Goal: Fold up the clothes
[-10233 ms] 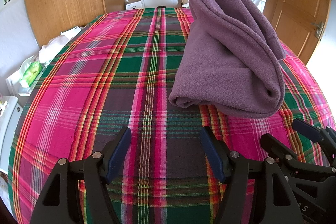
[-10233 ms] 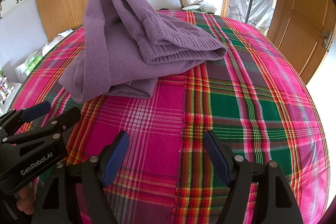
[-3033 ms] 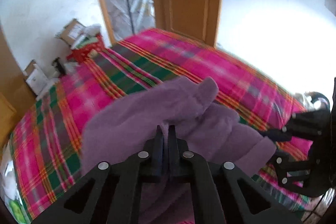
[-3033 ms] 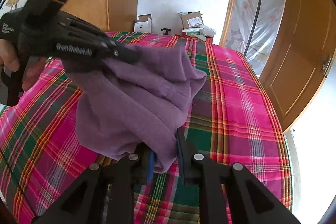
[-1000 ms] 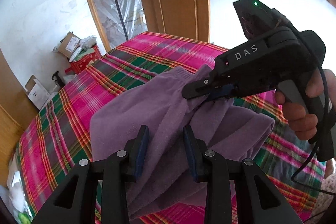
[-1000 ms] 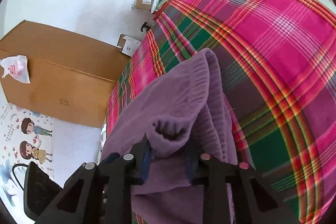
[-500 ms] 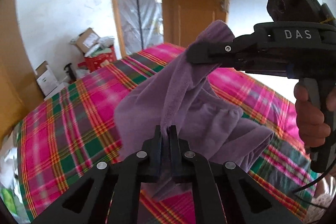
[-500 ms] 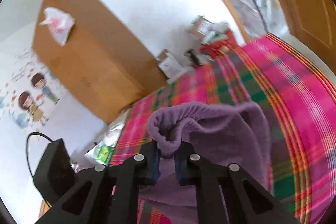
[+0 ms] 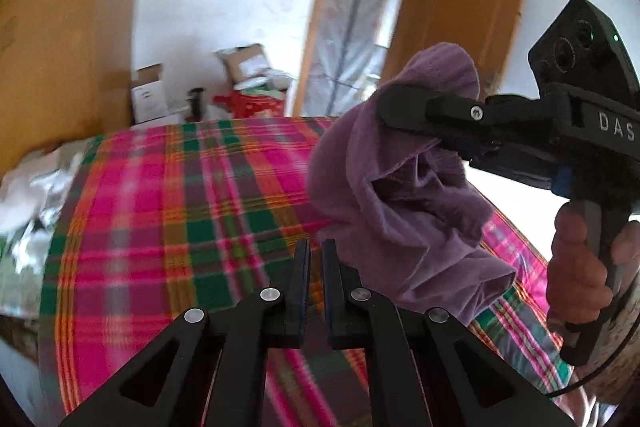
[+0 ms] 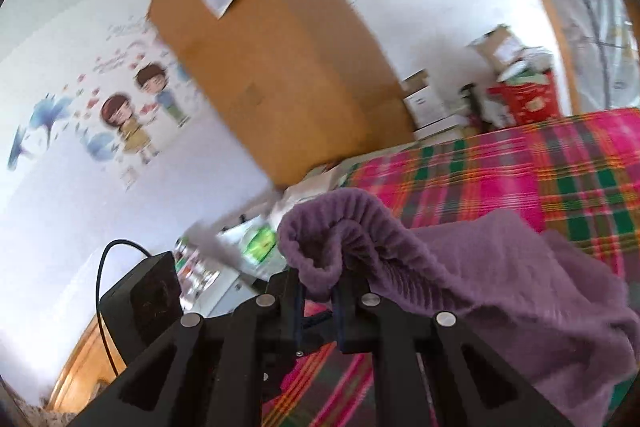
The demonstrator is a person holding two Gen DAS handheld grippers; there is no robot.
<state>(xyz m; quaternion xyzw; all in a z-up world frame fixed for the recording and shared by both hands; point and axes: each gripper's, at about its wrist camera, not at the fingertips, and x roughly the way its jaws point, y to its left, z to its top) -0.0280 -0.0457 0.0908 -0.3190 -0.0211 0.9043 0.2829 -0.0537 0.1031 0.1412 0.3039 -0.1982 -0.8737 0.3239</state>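
Observation:
A purple fleece garment (image 9: 400,195) hangs bunched in the air above the plaid bed (image 9: 160,207). My right gripper (image 9: 384,107) is shut on its top fold, with a person's hand (image 9: 580,267) on the handle. In the right wrist view the ribbed hem (image 10: 340,223) curls over the right gripper (image 10: 318,283), and the cloth drapes away to the right. My left gripper (image 9: 316,251) is shut just left of the garment's lower edge. Only bedspread shows in the slit between its fingers. The left gripper's black housing (image 10: 140,295) sits at the lower left.
A wooden wardrobe (image 10: 280,67) stands past the bed's far left side. Cardboard boxes (image 9: 240,63) and red bags lie on the floor by the doorway, where a wooden door (image 9: 472,7) stands open. White bags (image 9: 24,187) lie beside the bed's left edge.
The right gripper has carried the garment up and to the right. The cloth that sat between the left fingers half a second ago now hangs beside them. Both views have swung.

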